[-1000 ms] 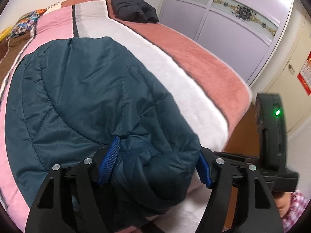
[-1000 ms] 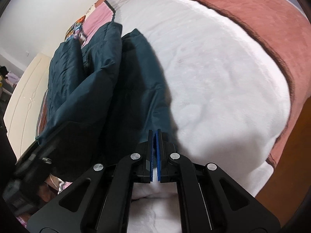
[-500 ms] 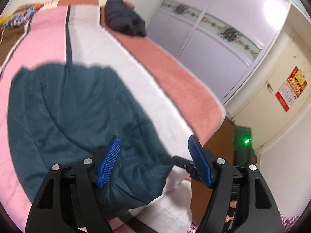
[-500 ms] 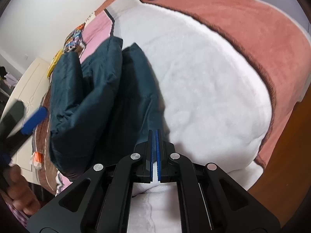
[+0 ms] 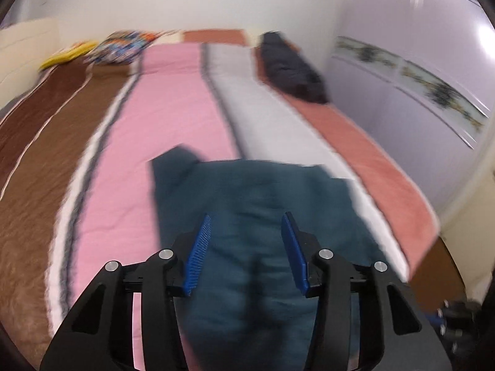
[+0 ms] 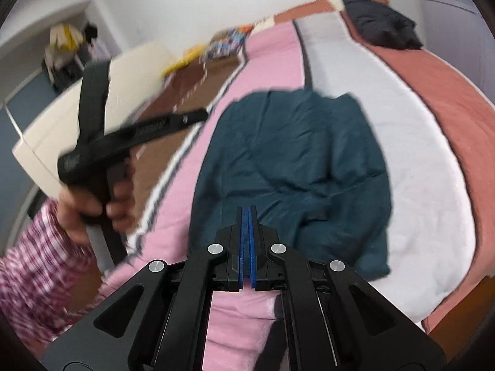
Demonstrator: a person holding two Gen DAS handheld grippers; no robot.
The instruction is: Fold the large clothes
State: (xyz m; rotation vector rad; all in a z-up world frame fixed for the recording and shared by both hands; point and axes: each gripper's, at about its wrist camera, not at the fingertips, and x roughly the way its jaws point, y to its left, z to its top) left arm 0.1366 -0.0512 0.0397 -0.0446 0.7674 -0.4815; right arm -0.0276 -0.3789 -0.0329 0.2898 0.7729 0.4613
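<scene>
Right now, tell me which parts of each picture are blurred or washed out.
Left wrist view: the striped bed cover and teal jacket are smeared by motion; glare whitens the lilac wardrobe. Right wrist view: the jacket stays fairly sharp, the hand at the left is blurred, the edges bend.

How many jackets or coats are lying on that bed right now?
2. A teal padded jacket lies folded near the foot of the bed, across the pink and white stripes. A dark jacket sits bunched at the far end, by the wardrobe. More may lie outside the view.
</scene>
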